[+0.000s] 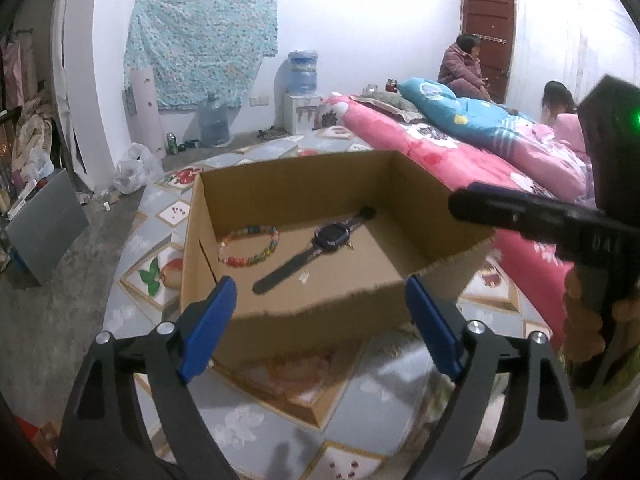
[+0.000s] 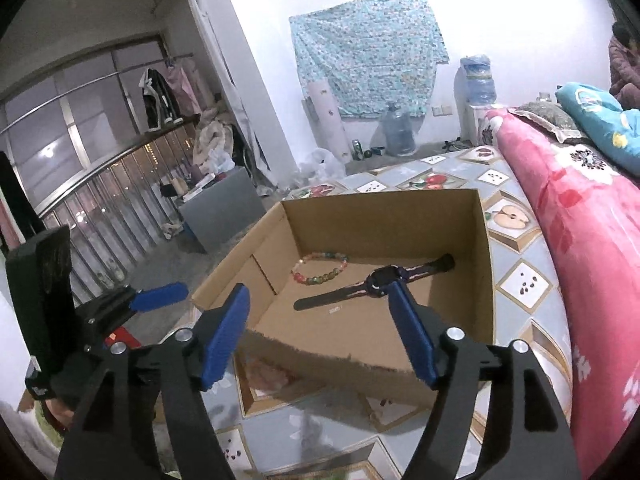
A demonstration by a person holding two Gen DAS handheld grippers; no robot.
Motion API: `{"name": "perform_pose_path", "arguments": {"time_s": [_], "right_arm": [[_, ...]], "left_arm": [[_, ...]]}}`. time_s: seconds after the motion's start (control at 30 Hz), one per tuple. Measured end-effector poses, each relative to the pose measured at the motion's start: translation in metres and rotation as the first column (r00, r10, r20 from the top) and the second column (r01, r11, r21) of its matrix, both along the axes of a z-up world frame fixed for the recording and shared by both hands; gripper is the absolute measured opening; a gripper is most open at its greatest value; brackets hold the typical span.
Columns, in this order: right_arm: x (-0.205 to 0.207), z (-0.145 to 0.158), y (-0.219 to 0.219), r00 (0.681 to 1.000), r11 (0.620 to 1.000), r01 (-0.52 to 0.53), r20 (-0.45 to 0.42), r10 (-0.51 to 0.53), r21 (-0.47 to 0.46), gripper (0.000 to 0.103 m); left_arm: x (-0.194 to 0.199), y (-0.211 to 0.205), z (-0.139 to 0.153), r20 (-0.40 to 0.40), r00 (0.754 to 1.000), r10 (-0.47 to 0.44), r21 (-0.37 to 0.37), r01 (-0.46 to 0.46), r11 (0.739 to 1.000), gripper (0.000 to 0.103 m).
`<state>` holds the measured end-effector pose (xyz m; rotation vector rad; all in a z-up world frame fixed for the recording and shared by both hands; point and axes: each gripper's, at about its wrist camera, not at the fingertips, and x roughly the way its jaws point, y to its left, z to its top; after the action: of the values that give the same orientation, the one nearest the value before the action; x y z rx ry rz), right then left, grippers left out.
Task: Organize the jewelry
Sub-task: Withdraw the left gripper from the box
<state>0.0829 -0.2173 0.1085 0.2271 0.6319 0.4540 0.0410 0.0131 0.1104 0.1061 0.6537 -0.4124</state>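
Observation:
An open cardboard box (image 1: 296, 188) (image 2: 484, 280) stands on a patterned table. On its floor lie a beaded bracelet (image 1: 248, 246) (image 2: 320, 268) and a black wristwatch (image 1: 320, 246) (image 2: 376, 284), side by side. My left gripper (image 1: 320, 292) hovers before the box's near wall, jaws wide apart, nothing between the blue pads (image 1: 216, 320). My right gripper (image 2: 320, 304) hangs over the near wall, also open and empty. The right gripper's body (image 1: 560, 216) juts in at the right of the left wrist view. The left gripper's finger (image 2: 160, 296) shows at the left of the right wrist view.
The patterned tablecloth (image 1: 392, 380) (image 2: 520, 280) covers the table. A bed with a pink quilt (image 1: 440, 148) (image 2: 580, 216) borders the right side. Two people (image 1: 464, 64) sit beyond the bed. Water jugs (image 1: 216, 120), bags and a grey panel (image 1: 44, 220) lie on the floor at left.

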Motion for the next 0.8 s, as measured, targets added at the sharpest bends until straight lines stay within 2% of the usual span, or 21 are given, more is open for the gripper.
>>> {"name": "perform_pose_path", "arguments": {"time_s": [0.23,0.37,0.53,0.67,0.8], "right_arm": [[-0.018,0.000,0.000,1.000,0.999,0.011,-0.007,-0.012,-0.049,0.083],[-0.025,-0.003,0.001,0.999,0.993,0.031,-0.019,-0.034,-0.117,0.089],[-0.038,-0.011,0.001,0.997,0.968,0.057,-0.032,-0.067,-0.245,0.096],[-0.047,-0.020,0.002,0.995,0.932,0.085,-0.023,-0.099,-0.352,0.097],[-0.051,-0.032,-0.001,0.992,0.921,0.083,-0.053,-0.111,-0.380,0.097]], "left_arm": [[-0.017,0.000,-0.019,-0.043,0.999,-0.006,0.021,0.007,1.000,0.088],[-0.021,-0.002,-0.028,-0.058,0.998,-0.010,0.033,0.012,0.999,0.089],[-0.021,-0.004,-0.037,-0.077,0.997,-0.009,0.043,0.012,0.999,0.090],[-0.019,-0.006,-0.044,-0.092,0.996,-0.009,0.058,0.015,0.998,0.090],[-0.016,-0.006,-0.048,-0.098,0.995,-0.005,0.059,0.011,0.998,0.090]]}}
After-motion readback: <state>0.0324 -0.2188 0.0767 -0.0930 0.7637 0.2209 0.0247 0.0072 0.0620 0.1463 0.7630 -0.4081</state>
